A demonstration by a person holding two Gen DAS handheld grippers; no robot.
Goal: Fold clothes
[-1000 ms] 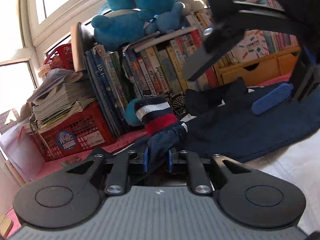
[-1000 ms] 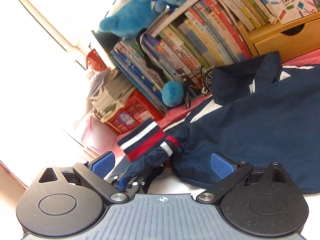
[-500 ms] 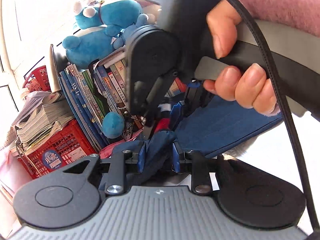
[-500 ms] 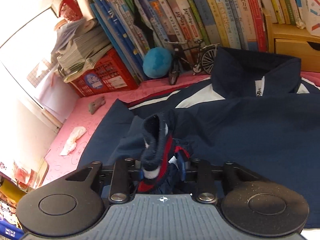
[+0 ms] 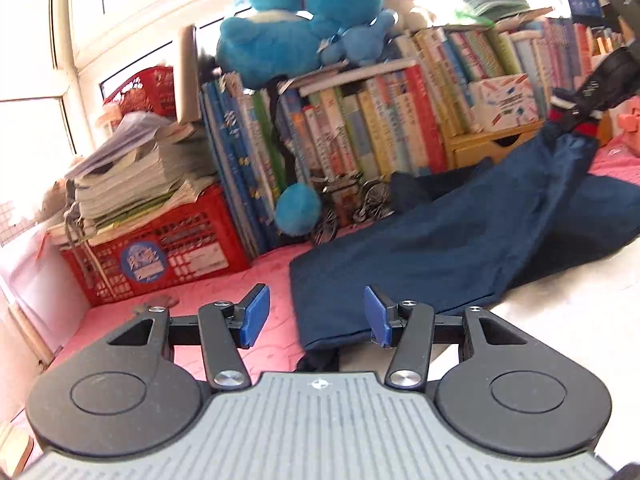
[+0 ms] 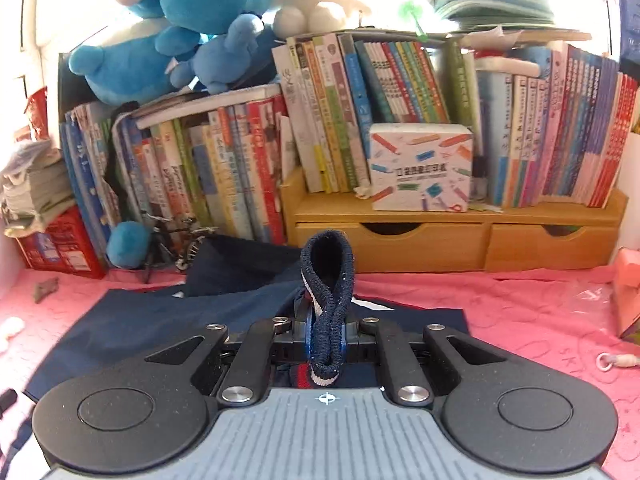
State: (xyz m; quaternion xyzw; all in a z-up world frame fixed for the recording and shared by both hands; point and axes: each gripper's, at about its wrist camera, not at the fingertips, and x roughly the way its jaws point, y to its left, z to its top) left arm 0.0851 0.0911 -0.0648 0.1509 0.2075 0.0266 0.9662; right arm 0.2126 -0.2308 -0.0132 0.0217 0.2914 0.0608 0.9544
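Observation:
A navy jacket (image 5: 440,248) lies spread on the pink cover (image 5: 224,304). One sleeve rises to the right, ending in a navy, red and white striped cuff (image 5: 572,116). My left gripper (image 5: 316,314) has its jaws opening; the jacket's near edge lies between and below the blue pads (image 5: 256,312), which do not press on it. In the right wrist view my right gripper (image 6: 325,336) is closing, its pads pinching the ribbed cuff (image 6: 328,276), which loops upward out of the jaws above the jacket (image 6: 160,320).
Rows of books (image 6: 360,120) with plush toys (image 5: 300,20) on top line the back. A wooden drawer unit (image 6: 440,240), a red crate (image 5: 160,248) of papers, a model bicycle (image 5: 352,204) and a blue ball (image 5: 298,208) border the pink cover (image 6: 520,312).
My left gripper has let go of the sleeve, opened and drawn back. The right gripper closed on the striped cuff and carried it up and to the right, stretching the sleeve.

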